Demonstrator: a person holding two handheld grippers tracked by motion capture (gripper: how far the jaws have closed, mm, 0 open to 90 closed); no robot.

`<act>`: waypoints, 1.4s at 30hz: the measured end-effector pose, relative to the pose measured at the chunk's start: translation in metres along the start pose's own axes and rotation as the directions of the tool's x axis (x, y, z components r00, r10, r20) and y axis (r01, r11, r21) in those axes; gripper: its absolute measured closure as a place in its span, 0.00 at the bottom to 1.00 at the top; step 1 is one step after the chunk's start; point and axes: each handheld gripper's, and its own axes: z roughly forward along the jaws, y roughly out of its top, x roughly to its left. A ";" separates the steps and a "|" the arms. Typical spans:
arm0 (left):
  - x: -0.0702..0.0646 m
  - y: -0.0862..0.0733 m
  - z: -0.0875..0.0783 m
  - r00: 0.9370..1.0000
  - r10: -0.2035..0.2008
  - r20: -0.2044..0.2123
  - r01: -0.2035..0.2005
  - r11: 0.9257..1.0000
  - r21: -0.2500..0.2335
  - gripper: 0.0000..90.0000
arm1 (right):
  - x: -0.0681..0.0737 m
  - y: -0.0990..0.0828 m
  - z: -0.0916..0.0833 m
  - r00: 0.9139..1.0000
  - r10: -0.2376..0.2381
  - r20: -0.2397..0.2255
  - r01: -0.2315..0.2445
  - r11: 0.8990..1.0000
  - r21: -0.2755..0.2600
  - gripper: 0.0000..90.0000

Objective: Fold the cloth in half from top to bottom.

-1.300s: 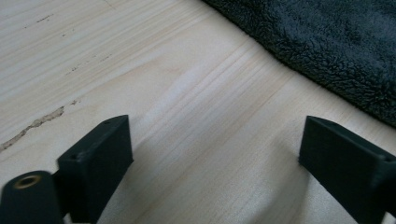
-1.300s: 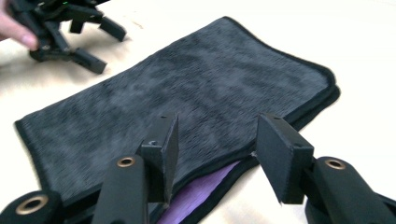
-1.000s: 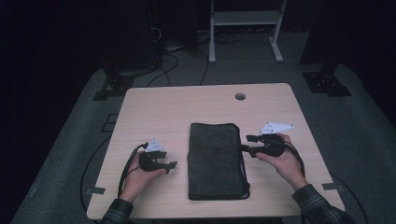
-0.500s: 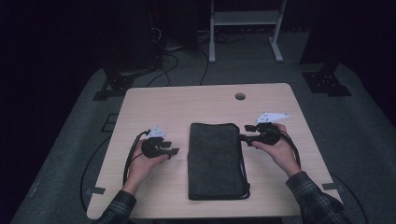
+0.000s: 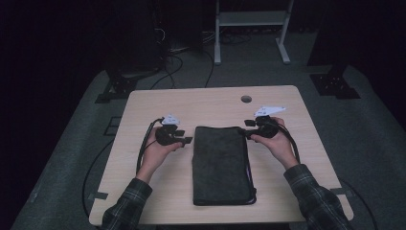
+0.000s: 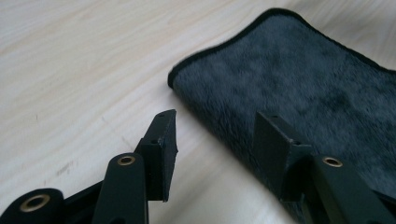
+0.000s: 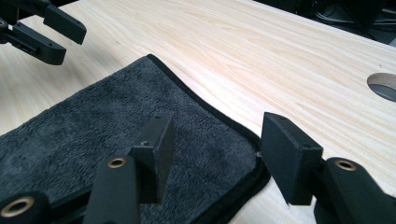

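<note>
**Towel flat between my two grippers**

Folded dark towel (image 5: 223, 164) lay mid-tabletop (image 5: 210, 100). My left gripper (image 6: 215, 135) had just narrowed its jaws, which stood apart at the towel's far left corner, gripping nothing. My right gripper (image 7: 219, 140) straddled the far right corner, jaws apart, pads unpressed.

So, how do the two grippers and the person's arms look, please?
Both the left gripper and the right gripper are black, each with two flat, rectangular jaws on arms fixed by brass-coloured rivets. A pale grey three-cornered plate sits on top of each. A black cable trails from each back toward the person. The sleeves are dark checked flannel.
</note>
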 end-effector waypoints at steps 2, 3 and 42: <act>0.001 0.004 0.005 1.000 0.005 0.005 -0.005 1.000 0.006 0.55 | -0.002 0.002 0.005 1.000 -0.003 0.002 0.003 1.000 0.007 0.49; 0.002 0.006 0.008 1.000 0.005 0.011 -0.005 1.000 0.007 0.55 | -0.004 0.003 0.007 1.000 -0.005 0.002 0.005 1.000 0.010 0.49; 0.039 0.018 0.073 0.998 -0.033 -0.046 0.039 0.992 0.118 0.54 | -0.047 -0.025 0.059 0.995 0.086 0.049 -0.090 0.991 0.097 0.55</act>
